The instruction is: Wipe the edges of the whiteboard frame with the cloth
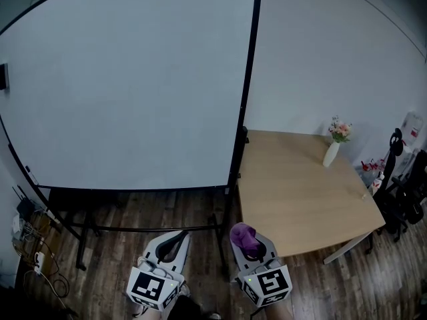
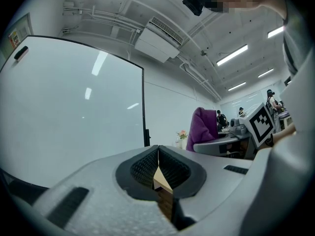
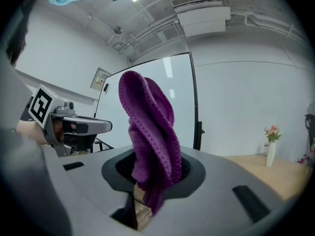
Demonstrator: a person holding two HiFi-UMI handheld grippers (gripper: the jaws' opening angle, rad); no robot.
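A large whiteboard (image 1: 127,85) on a black stand fills the upper left of the head view; its black frame edge (image 1: 247,99) runs down the right side. My right gripper (image 1: 248,243) is shut on a purple cloth (image 1: 243,235), which stands up from the jaws (image 3: 150,136). It hangs low, well short of the board. My left gripper (image 1: 175,242) is shut with nothing between its jaws (image 2: 158,163); it is beside the right one, below the board's bottom edge. In the left gripper view the cloth (image 2: 203,127) shows to the right.
A wooden table (image 1: 300,192) stands right of the board, with a white vase of flowers (image 1: 333,145) on it. Office chairs (image 1: 403,192) are at the far right. Cables and a power strip (image 1: 30,239) lie on the wood floor at left. The board's stand legs (image 1: 133,227) cross ahead.
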